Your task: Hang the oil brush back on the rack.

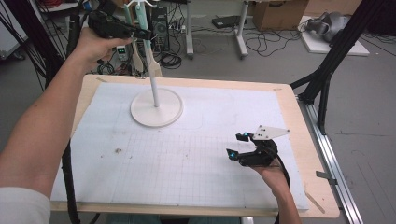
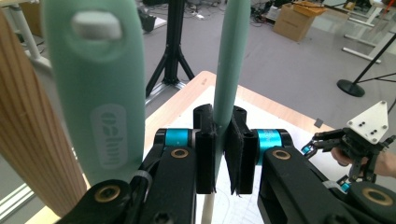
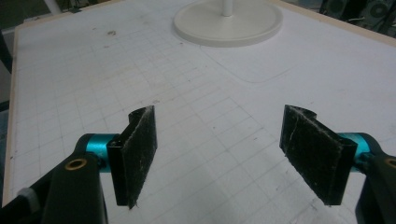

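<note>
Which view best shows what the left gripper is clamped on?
The left gripper view: the left gripper is shut on the edge of a mint-green utensil. The high view shows that gripper small and far off beside the white stand. The right gripper view catches just the stand's base.

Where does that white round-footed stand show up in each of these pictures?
High view: the white stand sits on the far left part of the mat.
Left gripper view: a bit of its pole rises between the left gripper jaws.
Right gripper view: its round foot lies top centre.
Shared landmark: the gridded mat.
</note>
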